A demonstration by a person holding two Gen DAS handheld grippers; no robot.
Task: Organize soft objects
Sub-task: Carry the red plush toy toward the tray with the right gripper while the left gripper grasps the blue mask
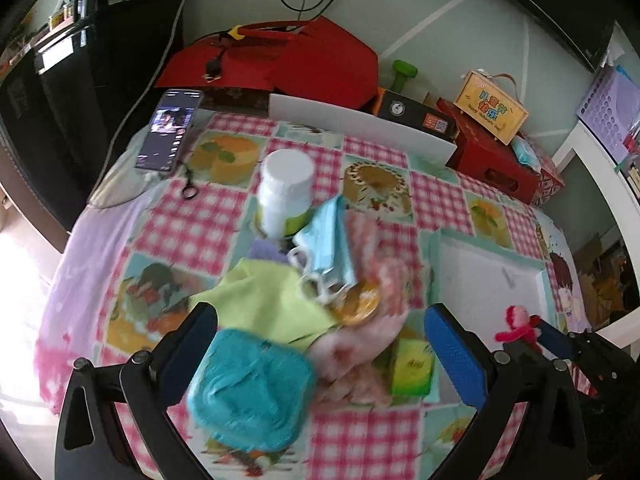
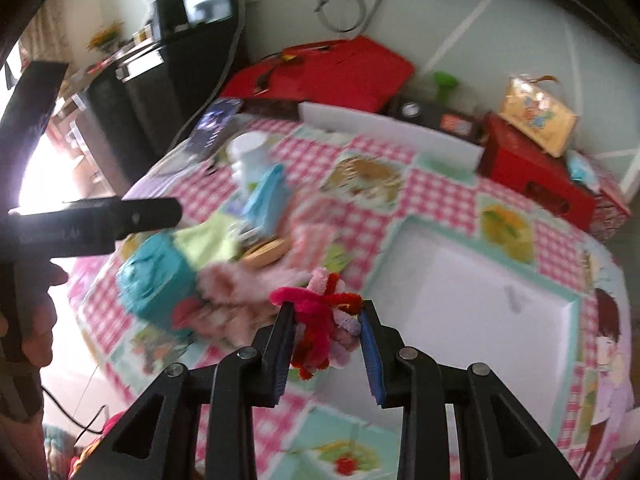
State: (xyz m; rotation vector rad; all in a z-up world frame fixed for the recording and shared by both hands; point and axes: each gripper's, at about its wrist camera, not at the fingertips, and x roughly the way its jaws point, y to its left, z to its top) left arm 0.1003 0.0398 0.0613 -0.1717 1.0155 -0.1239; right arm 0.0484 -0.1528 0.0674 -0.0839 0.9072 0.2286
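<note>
From the left wrist view, the left gripper (image 1: 320,344) hangs with its fingers spread wide and nothing between them, above a heap of soft things on the checked tablecloth (image 1: 176,224). A teal knitted pad (image 1: 252,388) lies at about 7 o'clock, a lime-green cloth (image 1: 260,300) just above it, a blue face mask (image 1: 328,240) near centre beside a white jar (image 1: 286,192), and a pink fluffy piece (image 1: 352,344) touching the cloth. At 3 o'clock a shallow white tray (image 1: 488,276) looks empty, so the sorting seems barely begun: nearly all the pile is left. At 4 o'clock the right gripper (image 1: 532,334) shows only from the side, with a red-pink tuft at its tip.

The right wrist view shows what that glimpse cannot: the right gripper (image 2: 328,320) has its fingers pinching a pipe-cleaner toy (image 2: 324,320) of red, magenta and pale pink fuzz, held near the tray's (image 2: 472,280) edge at 3 o'clock. Whether it is over the tray I cannot tell. The pile sits at 10 o'clock, blurred. This view also shows the left gripper's body (image 2: 120,216) at 9 o'clock, fingers unseen.
</note>
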